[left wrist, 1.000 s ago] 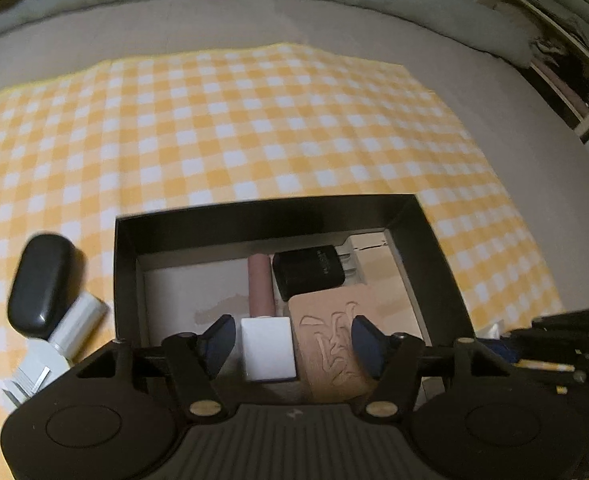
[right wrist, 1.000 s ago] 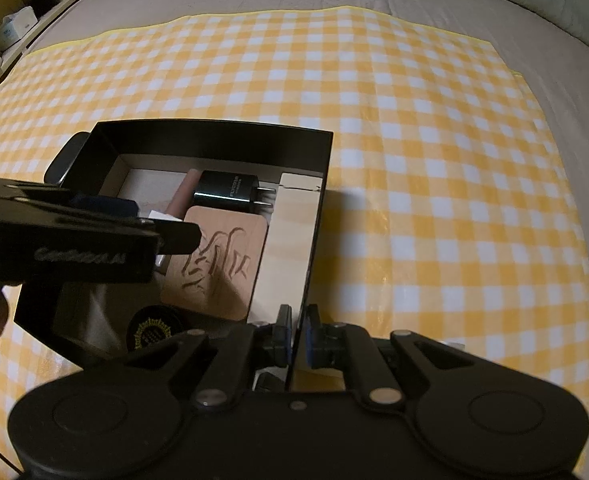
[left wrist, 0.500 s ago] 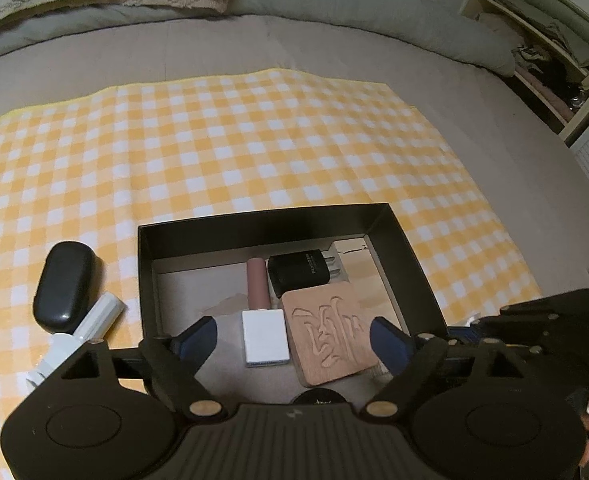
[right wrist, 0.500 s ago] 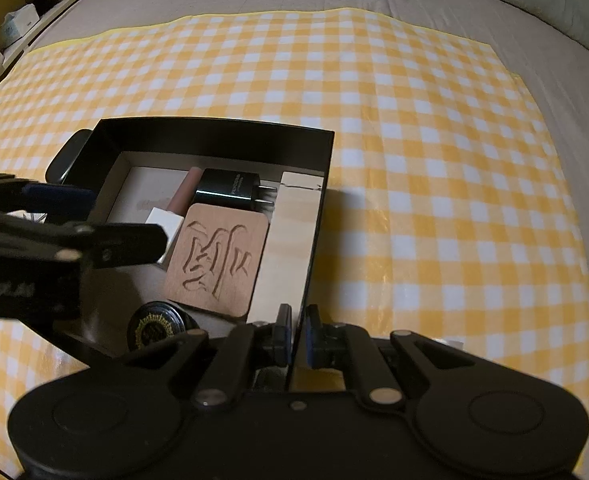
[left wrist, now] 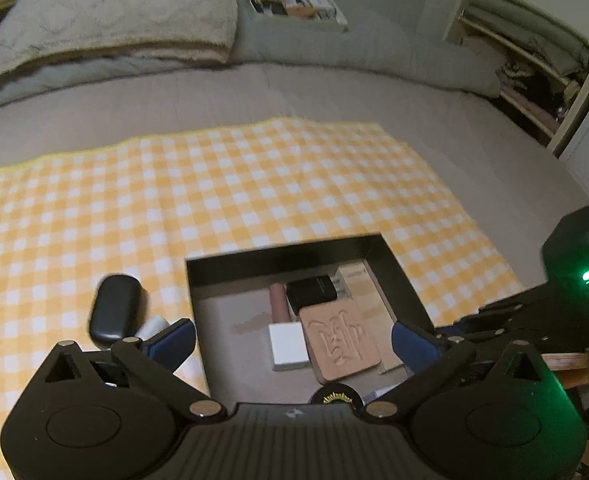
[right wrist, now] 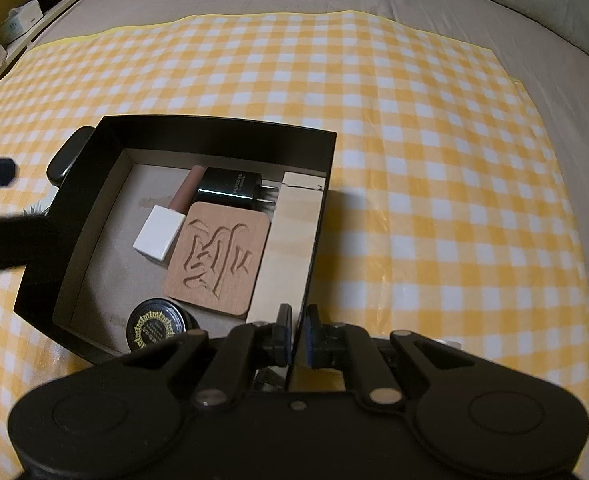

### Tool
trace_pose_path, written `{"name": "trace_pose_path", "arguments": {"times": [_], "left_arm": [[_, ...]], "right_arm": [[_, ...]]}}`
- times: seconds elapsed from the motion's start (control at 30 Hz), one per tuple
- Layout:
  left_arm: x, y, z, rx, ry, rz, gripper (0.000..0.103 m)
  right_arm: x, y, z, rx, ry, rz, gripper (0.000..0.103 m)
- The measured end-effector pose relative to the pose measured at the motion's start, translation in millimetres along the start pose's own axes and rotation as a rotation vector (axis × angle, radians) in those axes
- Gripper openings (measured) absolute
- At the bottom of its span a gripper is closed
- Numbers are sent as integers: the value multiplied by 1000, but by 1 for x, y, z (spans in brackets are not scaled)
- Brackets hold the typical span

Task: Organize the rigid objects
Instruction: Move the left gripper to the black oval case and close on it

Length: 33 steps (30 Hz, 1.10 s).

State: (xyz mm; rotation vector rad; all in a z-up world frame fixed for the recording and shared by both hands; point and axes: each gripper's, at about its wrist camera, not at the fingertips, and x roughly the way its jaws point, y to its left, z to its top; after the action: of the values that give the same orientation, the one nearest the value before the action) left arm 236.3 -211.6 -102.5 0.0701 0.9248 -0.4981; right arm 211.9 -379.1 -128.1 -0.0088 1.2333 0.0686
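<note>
Your work surface is a yellow-and-white checked cloth (right wrist: 434,160) spread flat over a grey bed sheet (left wrist: 334,96). At the head of the bed lie a pale textured pillow (left wrist: 110,20) and a grey duvet roll (left wrist: 374,60). An open shelf unit (left wrist: 526,80) with folded fabric stands off the bed's right side in the left wrist view. A small tray of clutter (left wrist: 294,4) sits behind the pillows; its contents are too blurred to tell.

The black box (right wrist: 214,128) sits on the cloth. Inside it: a carved wooden coaster (right wrist: 218,256), a white block (right wrist: 158,238) touching the coaster's left edge, a pink tube (right wrist: 186,192) just behind the block, a black charger (right wrist: 230,188) behind the coaster, a light wood slat (right wrist: 290,248) along the right wall, and a round black tin with gold print (right wrist: 154,328) at the near corner.

Your right gripper (right wrist: 294,340) is pinching the box's near right wall, its pads (right wrist: 312,340) pressed on either side of the thin edge.

Your left gripper (left wrist: 294,340) is above the box, its jaws opening, blue pads (left wrist: 174,340) spread wide with nothing between them; the white block lies free on the box floor below.

Outside the box, to its left on the cloth: a dark oval case (left wrist: 114,312) and a white cylinder (left wrist: 154,326) just beside it, partly hidden by the left finger.
</note>
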Motion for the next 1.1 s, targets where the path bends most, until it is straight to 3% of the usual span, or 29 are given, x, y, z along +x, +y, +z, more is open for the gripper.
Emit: {"name": "trace_pose_path", "arguments": {"times": [0.3,0.57,0.97,1.07,1.1], "left_arm": [[-41,27,4,-21,-106,45,103],[-49,71,6,-69,-133,101,103],[-6,139,-1,-157,-34,238,103],[7,148,-3,-152,-14,247,99],[12,150,-3,-153,-3,246,93]], "right_arm": [[-2,0,0,-1,-4,0,7],[-2,0,0,-5,-5,-3,7],[-4,1,1,-11,-14,-10,7],[-5,1,2,-23,-17,-15,7],[-6,1,2,-25,-17,-15,7]]}}
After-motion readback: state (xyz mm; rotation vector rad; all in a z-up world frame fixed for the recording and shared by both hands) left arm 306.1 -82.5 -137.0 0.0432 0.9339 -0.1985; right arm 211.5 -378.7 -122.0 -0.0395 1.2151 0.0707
